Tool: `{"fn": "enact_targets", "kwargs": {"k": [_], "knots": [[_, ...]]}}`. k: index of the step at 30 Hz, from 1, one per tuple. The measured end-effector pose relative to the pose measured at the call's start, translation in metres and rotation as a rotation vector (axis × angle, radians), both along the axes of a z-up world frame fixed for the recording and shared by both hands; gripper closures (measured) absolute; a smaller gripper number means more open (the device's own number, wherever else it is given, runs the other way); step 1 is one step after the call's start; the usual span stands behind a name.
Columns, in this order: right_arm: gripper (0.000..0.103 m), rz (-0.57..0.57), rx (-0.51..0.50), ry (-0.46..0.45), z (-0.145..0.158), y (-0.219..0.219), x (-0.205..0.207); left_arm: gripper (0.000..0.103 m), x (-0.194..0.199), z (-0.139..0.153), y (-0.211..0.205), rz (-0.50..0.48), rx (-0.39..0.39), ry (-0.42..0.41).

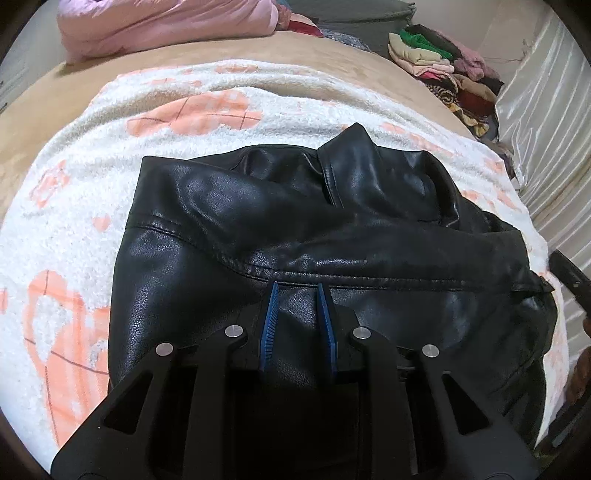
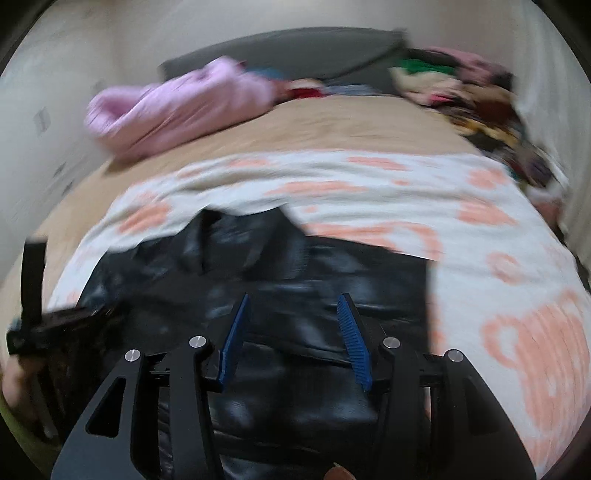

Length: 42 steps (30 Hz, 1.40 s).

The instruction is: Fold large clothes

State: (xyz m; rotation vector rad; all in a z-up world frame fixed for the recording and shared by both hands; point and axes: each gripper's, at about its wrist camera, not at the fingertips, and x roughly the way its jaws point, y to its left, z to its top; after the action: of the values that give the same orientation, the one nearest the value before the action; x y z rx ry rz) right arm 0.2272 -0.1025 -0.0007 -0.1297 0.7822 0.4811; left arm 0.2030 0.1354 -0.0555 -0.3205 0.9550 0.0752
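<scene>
A black leather jacket (image 1: pixel 314 236) lies folded on a white blanket with peach hearts (image 1: pixel 74 206) on the bed. My left gripper (image 1: pixel 297 286) hovers over the jacket's near part, its blue pads a little apart, holding nothing. In the right wrist view, which is blurred by motion, the jacket (image 2: pixel 295 273) lies under my right gripper (image 2: pixel 295 299), whose blue pads stand wide apart and empty. The left gripper (image 2: pixel 40 325) shows at that view's left edge. The right gripper's black body (image 1: pixel 570 277) shows at the left wrist view's right edge.
A pink padded garment (image 1: pixel 166 26) lies at the far end of the tan bed cover (image 1: pixel 332 55). A pile of mixed clothes (image 1: pixel 443 70) sits at the far right. A shiny white curtain (image 1: pixel 546 122) hangs on the right. A grey headboard (image 2: pixel 295 51) stands behind.
</scene>
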Motion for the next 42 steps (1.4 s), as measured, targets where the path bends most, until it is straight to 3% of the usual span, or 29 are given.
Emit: {"fn": "enact_targets", "kwargs": {"k": [3, 6, 10, 13, 15, 16, 17, 21, 23, 25, 30, 32, 37, 39, 42], "knots": [[0.055, 0.006, -0.036, 0.086, -0.023, 0.018, 0.015, 0.088, 0.000, 0.000, -0.001, -0.008, 0.016, -0.001], [0.062, -0.031, -0.088, 0.196, -0.057, 0.020, 0.029, 0.088, 0.000, 0.000, -0.001, -0.012, 0.010, -0.005], [0.062, -0.025, -0.067, 0.191, -0.067, 0.017, 0.028, 0.088, 0.000, -0.002, -0.001, -0.022, 0.001, -0.010], [0.061, -0.004, 0.012, 0.162, -0.045, 0.004, 0.017, 0.087, -0.005, 0.005, 0.005, -0.018, -0.045, -0.025], [0.056, 0.006, 0.057, 0.129, -0.028, -0.006, 0.006, 0.071, -0.015, 0.016, 0.006, -0.015, -0.076, -0.050], [0.052, 0.012, 0.069, 0.107, -0.021, -0.010, -0.002, 0.053, -0.021, 0.023, 0.004, -0.018, -0.061, -0.069], [0.052, 0.023, 0.079, 0.088, -0.014, -0.014, -0.011, 0.050, -0.028, 0.030, -0.001, -0.022, -0.038, -0.083], [0.043, 0.029, 0.084, 0.043, -0.002, -0.023, -0.036, 0.048, -0.051, 0.045, -0.024, -0.086, 0.019, -0.116], [0.040, 0.030, 0.076, 0.026, -0.001, -0.025, -0.044, 0.049, -0.059, 0.039, -0.038, -0.138, 0.046, -0.084], [0.039, 0.039, 0.074, 0.017, 0.000, -0.021, -0.051, 0.051, -0.063, 0.030, -0.045, -0.160, 0.025, -0.052], [0.039, 0.091, 0.040, 0.014, -0.005, -0.012, -0.066, 0.051, -0.070, 0.014, -0.051, -0.163, 0.043, -0.030], [0.034, 0.071, 0.004, 0.026, -0.013, -0.011, -0.063, 0.051, -0.071, 0.014, -0.052, -0.166, 0.054, -0.034], [0.034, 0.011, -0.020, 0.119, -0.038, -0.025, -0.053, 0.051, -0.071, 0.011, -0.051, -0.167, 0.052, -0.034], [0.034, -0.001, -0.011, 0.182, -0.054, -0.031, -0.048, 0.051, -0.071, 0.011, -0.051, -0.169, 0.049, -0.034], [0.034, -0.003, 0.019, 0.190, -0.065, -0.035, -0.047, 0.051, -0.072, 0.010, -0.049, -0.166, 0.042, -0.037]]}}
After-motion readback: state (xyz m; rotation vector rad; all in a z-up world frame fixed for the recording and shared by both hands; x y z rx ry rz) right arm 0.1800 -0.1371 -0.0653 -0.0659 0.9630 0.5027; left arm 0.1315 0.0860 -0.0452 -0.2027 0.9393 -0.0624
